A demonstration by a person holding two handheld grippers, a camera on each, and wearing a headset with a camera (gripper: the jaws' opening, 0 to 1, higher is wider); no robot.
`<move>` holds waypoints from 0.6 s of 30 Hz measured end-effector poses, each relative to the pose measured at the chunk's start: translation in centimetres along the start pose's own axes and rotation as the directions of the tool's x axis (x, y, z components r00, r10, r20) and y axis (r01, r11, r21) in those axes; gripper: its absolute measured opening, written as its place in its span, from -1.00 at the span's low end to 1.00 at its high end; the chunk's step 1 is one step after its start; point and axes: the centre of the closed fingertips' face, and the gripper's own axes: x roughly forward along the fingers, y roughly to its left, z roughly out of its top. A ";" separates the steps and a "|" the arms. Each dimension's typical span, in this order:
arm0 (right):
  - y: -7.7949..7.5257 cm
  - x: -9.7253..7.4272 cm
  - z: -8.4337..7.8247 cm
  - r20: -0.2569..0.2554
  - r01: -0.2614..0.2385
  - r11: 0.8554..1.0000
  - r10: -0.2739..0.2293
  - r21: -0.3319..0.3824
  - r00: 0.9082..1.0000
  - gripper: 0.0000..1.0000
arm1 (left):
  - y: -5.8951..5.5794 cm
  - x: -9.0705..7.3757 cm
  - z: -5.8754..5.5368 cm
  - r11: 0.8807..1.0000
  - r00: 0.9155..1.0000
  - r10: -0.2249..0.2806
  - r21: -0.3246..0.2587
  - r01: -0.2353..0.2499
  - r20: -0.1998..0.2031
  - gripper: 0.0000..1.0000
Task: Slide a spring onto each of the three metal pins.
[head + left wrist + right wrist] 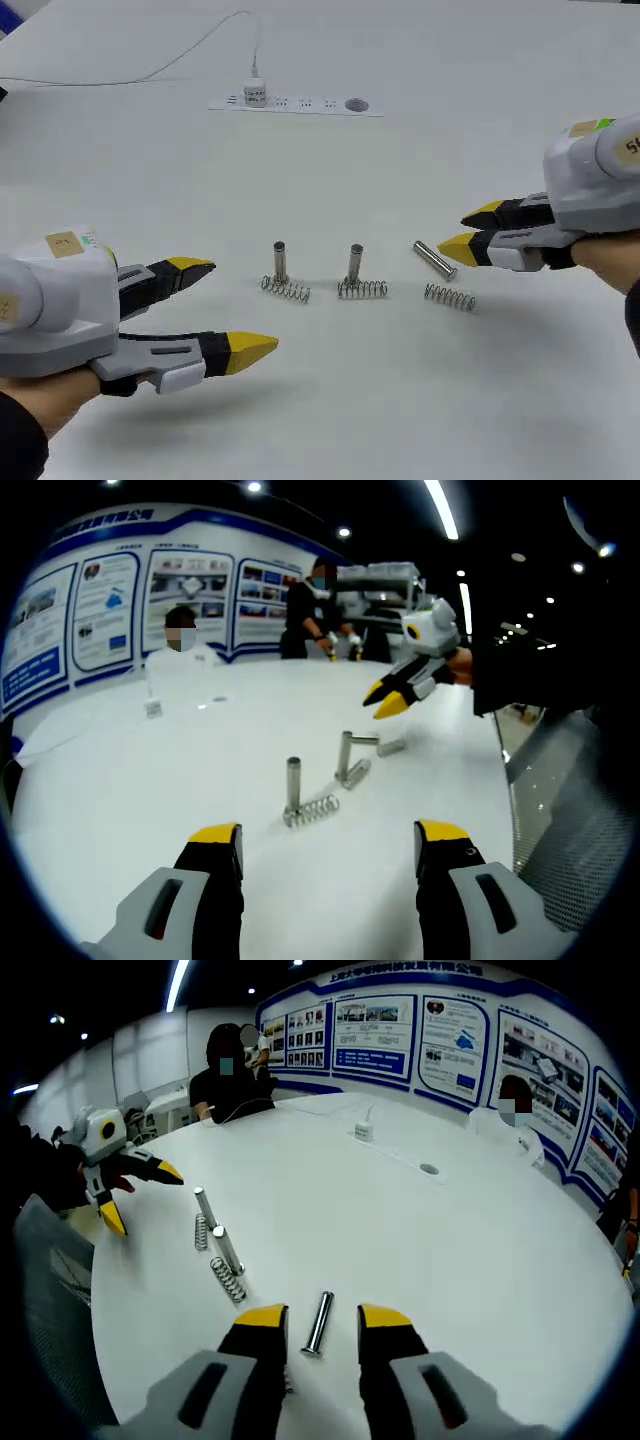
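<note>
Your left gripper (230,305) had its jaws spread wide; your right gripper (468,232) had jaws slightly apart just beside the lying pin (434,259), perhaps not touching it.

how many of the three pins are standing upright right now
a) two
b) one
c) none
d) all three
a: the left pin and middle pin stand upright, while the third pin lies on its side by the right hand-held gripper.
</note>
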 end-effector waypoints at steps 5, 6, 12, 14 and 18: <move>0.1 1.4 -0.4 -0.052 0.010 1.000 -0.010 0.002 0.999 -0.48 | -0.1 0.1 -0.1 1.000 1.000 -0.003 0.001 0.003 -0.004 0.42; 0.1 1.7 -0.5 -0.065 0.012 1.000 -0.011 0.008 0.998 -0.49 | -0.1 0.1 -0.1 1.000 1.000 -0.004 0.001 0.004 -0.004 0.42; -0.1 3.0 -1.0 -0.111 0.025 0.999 -0.020 0.040 0.994 -0.57 | -0.2 0.2 -0.1 1.000 1.000 -0.006 0.001 0.006 -0.006 0.41; -0.1 3.4 -1.1 -0.125 0.028 0.999 -0.022 0.045 0.992 -0.59 | -0.2 0.2 -0.1 1.000 1.000 -0.006 0.002 0.006 -0.006 0.41; -0.1 3.8 -1.2 -0.139 0.031 0.998 -0.023 0.056 0.990 -0.63 | -0.1 0.1 -0.2 1.000 1.000 -0.004 0.001 0.004 -0.008 0.40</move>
